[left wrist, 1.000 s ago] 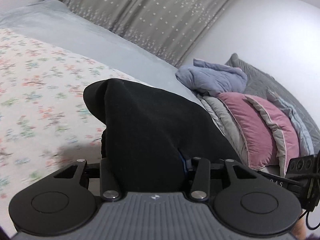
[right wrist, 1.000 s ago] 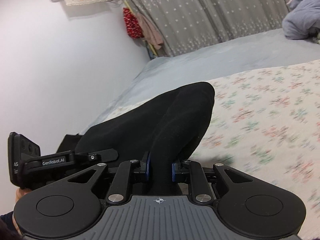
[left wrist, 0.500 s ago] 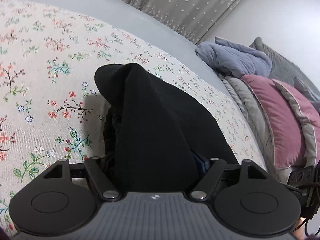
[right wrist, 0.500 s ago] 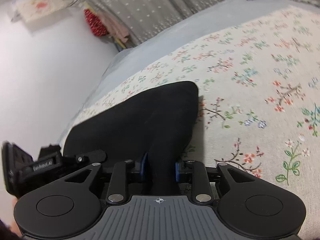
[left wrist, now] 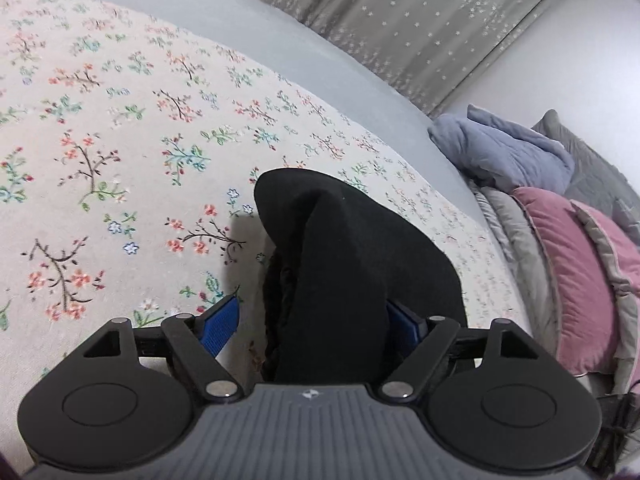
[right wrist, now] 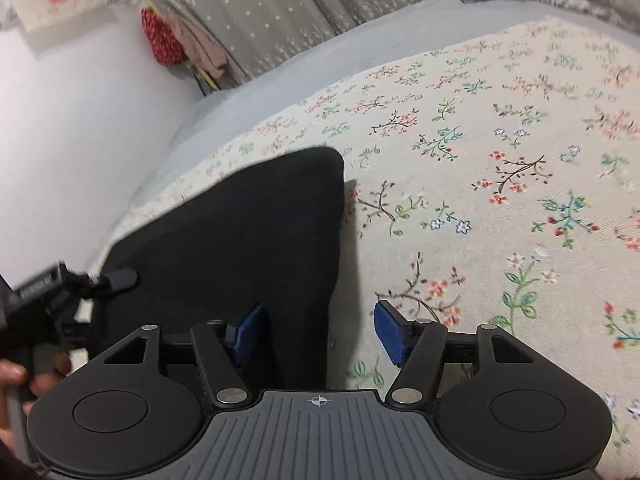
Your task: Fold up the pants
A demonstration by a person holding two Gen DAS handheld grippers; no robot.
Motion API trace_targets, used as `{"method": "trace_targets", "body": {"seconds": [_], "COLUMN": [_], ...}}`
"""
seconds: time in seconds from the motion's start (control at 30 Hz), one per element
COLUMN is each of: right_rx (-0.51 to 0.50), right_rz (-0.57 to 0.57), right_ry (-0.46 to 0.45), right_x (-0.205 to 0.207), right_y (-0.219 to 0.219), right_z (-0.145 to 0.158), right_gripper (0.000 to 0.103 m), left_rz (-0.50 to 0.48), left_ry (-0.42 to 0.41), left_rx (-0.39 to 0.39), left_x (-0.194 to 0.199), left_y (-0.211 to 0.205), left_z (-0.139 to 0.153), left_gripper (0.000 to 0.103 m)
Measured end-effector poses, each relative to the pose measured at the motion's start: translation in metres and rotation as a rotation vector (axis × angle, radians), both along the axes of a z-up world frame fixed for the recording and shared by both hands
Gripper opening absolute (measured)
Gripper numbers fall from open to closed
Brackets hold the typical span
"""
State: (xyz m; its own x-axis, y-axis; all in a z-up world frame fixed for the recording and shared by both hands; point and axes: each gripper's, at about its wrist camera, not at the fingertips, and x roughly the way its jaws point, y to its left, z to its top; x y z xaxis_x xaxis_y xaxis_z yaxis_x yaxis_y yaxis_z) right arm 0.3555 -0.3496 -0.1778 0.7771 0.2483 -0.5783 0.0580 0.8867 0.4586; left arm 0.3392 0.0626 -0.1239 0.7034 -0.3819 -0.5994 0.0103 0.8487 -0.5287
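Both hand-held grippers, left [left wrist: 308,320] and right [right wrist: 320,330], have just been opening, letting go; the folded pants [right wrist: 240,232] lie on the bed [right wrist: 500,128], set down to finish the fold.

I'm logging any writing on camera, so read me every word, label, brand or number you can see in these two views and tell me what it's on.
White lettering on the other hand-held gripper's black bar, at the left edge of the right wrist view: blurred, not readable.
Small crosshair mark on the right hand-held gripper's grey body: a symbol, no letters.
Small emblem on the left hand-held gripper's grey body: a symbol, no letters.
Black pants, floral sheet, curtain: no text.
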Motion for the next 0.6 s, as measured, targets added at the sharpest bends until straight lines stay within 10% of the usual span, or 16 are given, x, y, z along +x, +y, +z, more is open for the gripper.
{"method": "trace_targets", "body": {"seconds": [0.2,0.6], "right_rx": [-0.251,-0.213], "right_rz": [-0.024,0.054], "right_ry": [0.03,-0.186], "right_x": [-0.002,-0.12], "right_y": [0.036,0.089], "right_z": [0.002,0.094], "right_gripper": [0.064,0.084], "left_rz": [0.022,0.059], "left_ry": [0.022,-0.157], "left_rx": [0.145,0.175], "left_x": [0.005,-0.11], "left_y": [-0.012,0.008], "left_z": [-0.003,0.078], "left_gripper": [0.103,0.1]}}
